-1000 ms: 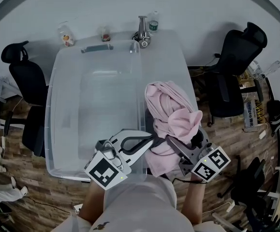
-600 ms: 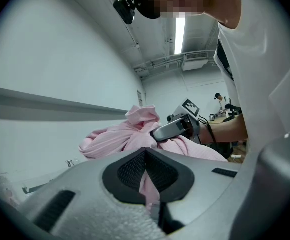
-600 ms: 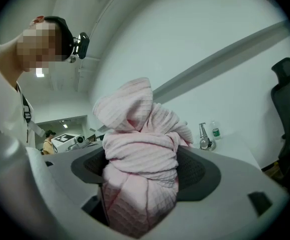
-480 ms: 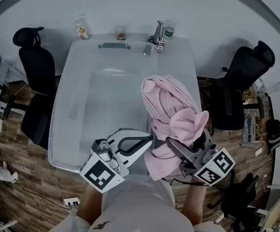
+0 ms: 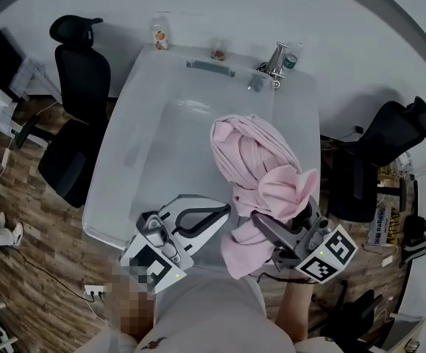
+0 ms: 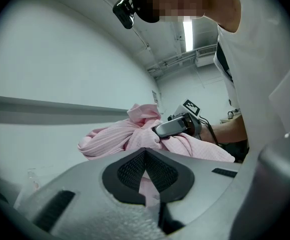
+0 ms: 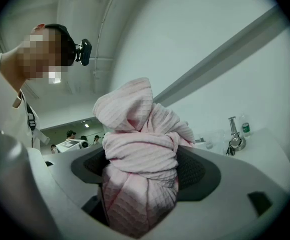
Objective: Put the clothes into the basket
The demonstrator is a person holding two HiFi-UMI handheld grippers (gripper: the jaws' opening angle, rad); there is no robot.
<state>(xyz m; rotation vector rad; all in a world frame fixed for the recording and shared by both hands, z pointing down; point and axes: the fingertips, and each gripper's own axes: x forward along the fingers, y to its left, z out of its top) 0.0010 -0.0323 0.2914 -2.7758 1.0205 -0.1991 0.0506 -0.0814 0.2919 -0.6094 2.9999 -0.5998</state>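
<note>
Head view: pink garment [image 5: 260, 168] bunched and raised over the right side of the clear basket [image 5: 108, 160], held from the near end by both tools; jaw contact unreadable from here. Left gripper view: left gripper [image 6: 146, 156] pads pressed together on a thin fold of the garment [image 6: 119, 136]; the right gripper [image 6: 182, 126] is seen beyond, buried in cloth. Right gripper view: right gripper [image 7: 140, 169] jaws spread wide, clamping a thick wad of the garment [image 7: 139, 134]; metal fixture [image 7: 235, 140] and bottle [image 7: 244, 127] on the table behind.

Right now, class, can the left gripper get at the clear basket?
Probably yes: the left gripper, pinching the pink garment, hangs at the clear basket's near rim, and its top is open.
</note>
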